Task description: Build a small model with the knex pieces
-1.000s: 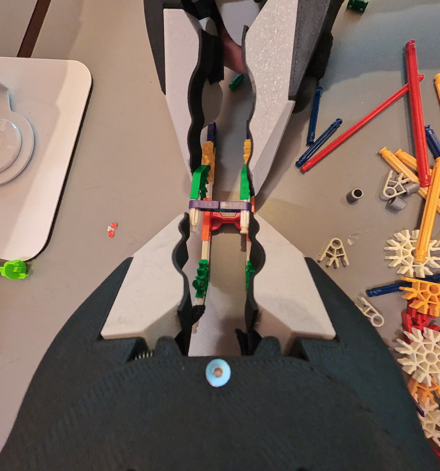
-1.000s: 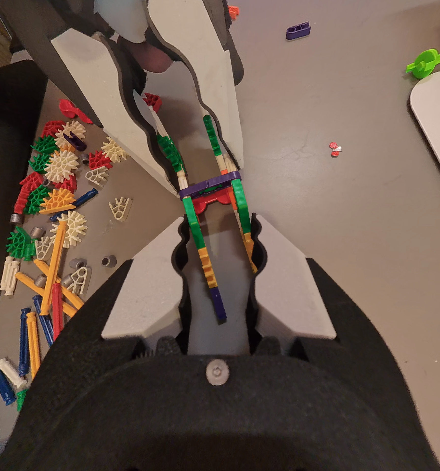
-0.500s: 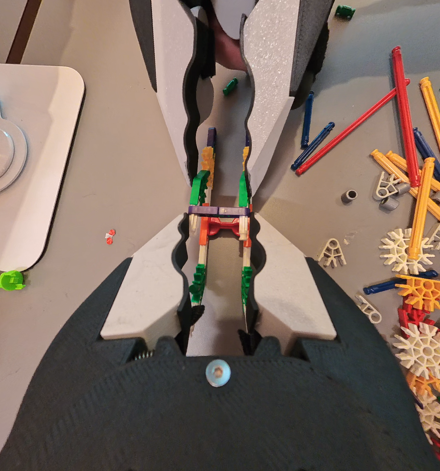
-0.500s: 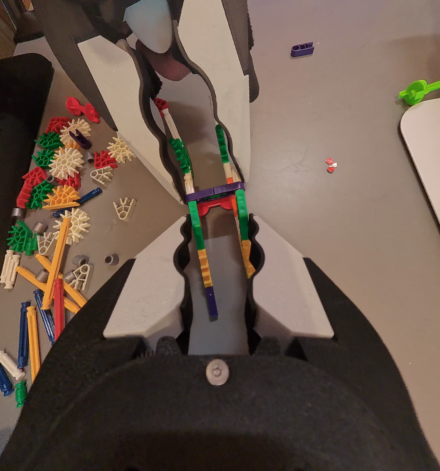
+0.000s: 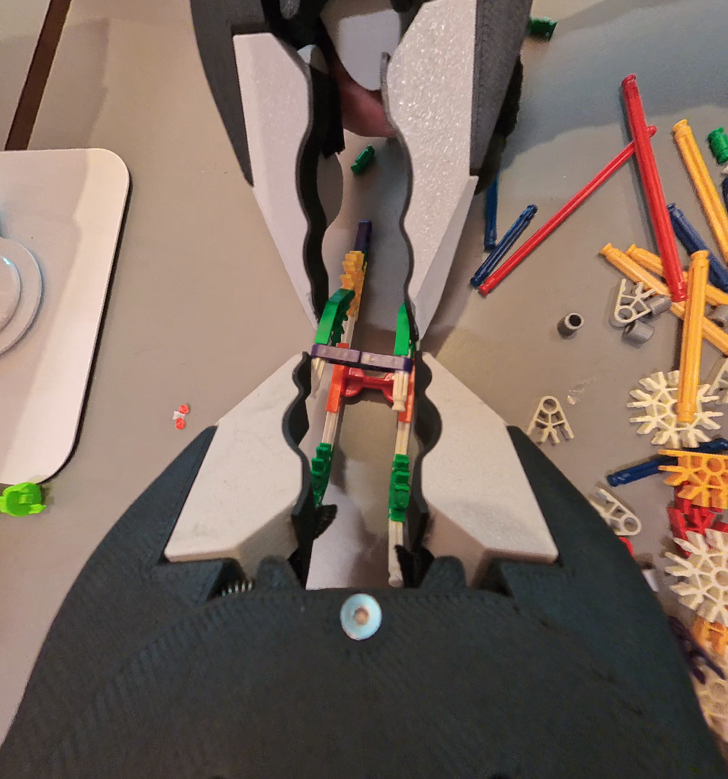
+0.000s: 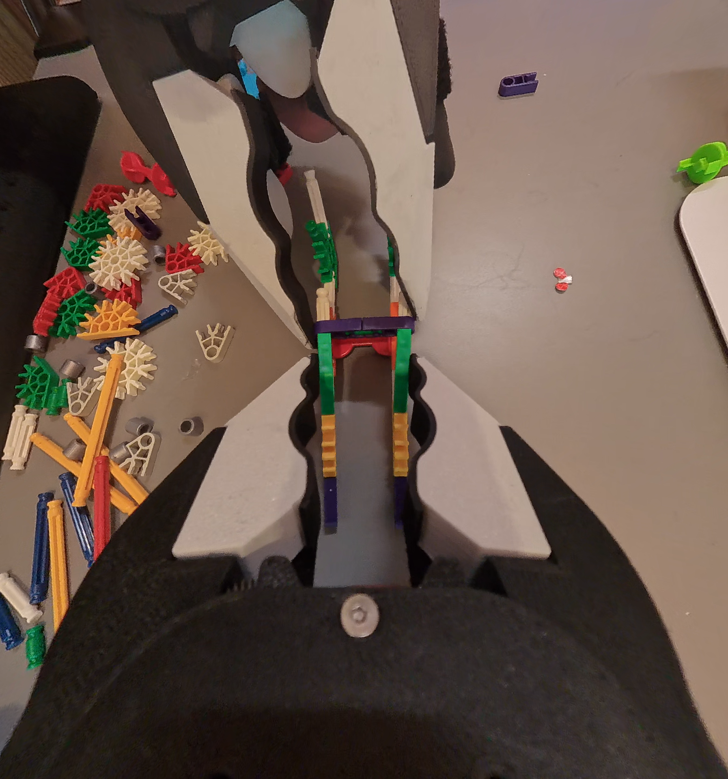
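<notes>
Left wrist view: left tongs [image 5: 362, 421] and right tongs [image 6: 362, 421], each closed on one end of the rod-and-connector frame [image 5: 362, 371], now hold it straighter above the worktop [image 5: 210, 261] than a second ago.

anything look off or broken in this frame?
Small red-and-white fragment lies alone on the table, apart from the loose piece pile; it looks like a chip. The assembly, held by both grippers, looks intact.
</notes>
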Motion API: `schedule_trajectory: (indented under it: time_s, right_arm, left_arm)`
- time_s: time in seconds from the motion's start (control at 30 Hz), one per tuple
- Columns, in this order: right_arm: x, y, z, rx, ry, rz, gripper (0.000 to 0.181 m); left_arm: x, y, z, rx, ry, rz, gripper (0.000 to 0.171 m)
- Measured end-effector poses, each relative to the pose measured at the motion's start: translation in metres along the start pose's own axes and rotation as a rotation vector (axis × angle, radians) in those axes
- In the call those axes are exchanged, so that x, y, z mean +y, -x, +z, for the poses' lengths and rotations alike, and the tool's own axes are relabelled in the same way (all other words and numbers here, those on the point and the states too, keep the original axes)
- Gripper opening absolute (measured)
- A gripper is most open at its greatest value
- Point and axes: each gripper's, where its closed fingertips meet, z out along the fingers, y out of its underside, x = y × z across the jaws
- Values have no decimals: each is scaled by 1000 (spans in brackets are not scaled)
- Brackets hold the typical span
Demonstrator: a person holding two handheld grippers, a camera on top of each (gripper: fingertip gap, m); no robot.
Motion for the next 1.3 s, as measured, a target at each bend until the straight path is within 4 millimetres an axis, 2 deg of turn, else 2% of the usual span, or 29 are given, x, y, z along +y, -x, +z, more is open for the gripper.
schedule_trajectory:
  time_s: [0.2,0.3,0.43,0.47,0.57,0.63,0.77,0.8,0.87,0.97,1.03,1.13,1.3]
  right_arm:
    - [-4,1,-10,43,-4,11,53]
    - [0,-1,-12,60,19,20,49]
    - [13,-6,-15,102,68,43,48]
    - [13,-6,-19,120,63,44,46]
    - [1,8,-27,128,6,13,26]
    - [3,16,-20,128,35,-18,15]
    - [4,16,-4,133,43,-3,14]
    - [5,15,-1,137,46,-7,7]
    - [3,15,1,136,25,5,5]
    - [2,18,3,141,11,-11,4]
    - [2,19,4,144,8,-15,4]
    - [2,19,4,147,13,-25,4]
    - [2,19,4,148,17,-39,3]
  left_arm:
    - [4,4,-8,21,13,-29,61]
    - [7,5,-10,39,17,-37,52]
    - [12,4,-9,49,27,-27,48]
    - [12,3,-9,53,26,-28,49]
    - [9,2,-10,43,5,-15,48]
    - [5,4,-10,14,-10,-1,48]
    - [0,5,-11,-52,-15,44,46]
    - [0,6,-12,-83,-13,51,48]
    - [-1,5,-18,-132,-21,71,49]
    - [-1,-4,-25,-134,-34,67,35]
    - [8,-7,-21,-125,6,78,30]
    - [11,-13,-12,-85,26,92,10]
    - [9,-15,-8,-71,30,115,6]
